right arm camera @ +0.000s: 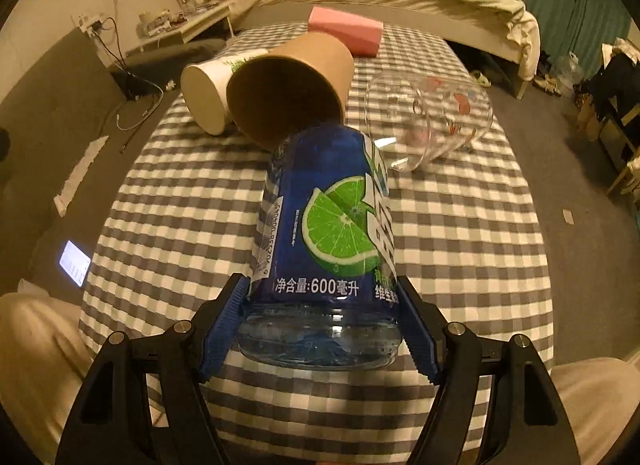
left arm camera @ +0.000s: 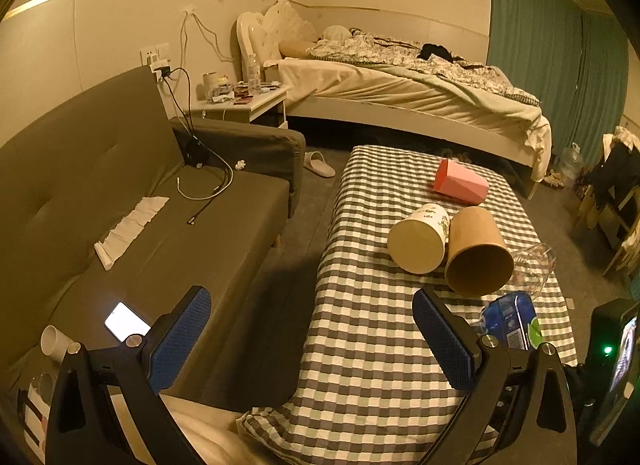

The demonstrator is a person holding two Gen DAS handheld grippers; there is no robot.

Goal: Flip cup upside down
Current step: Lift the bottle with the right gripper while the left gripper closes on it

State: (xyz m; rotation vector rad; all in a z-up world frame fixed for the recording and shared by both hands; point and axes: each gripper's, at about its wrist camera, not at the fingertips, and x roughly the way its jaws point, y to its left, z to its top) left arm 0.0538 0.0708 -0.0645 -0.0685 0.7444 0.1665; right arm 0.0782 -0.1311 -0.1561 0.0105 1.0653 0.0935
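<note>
Mostly cylindrical: glossy blue bottle [right arm camera: 324, 241], gripped.

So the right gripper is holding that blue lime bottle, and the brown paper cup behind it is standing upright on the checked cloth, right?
Not quite. The right gripper does hold the blue lime bottle, but the brown paper cup behind it lies on its side on the checked cloth, open mouth toward the camera. The right wrist view shows it.

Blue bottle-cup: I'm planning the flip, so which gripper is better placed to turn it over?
Right. The right gripper already clamps the blue bottle-cup by its base, while the left gripper hangs open and empty over the checkered table's edge.
</note>
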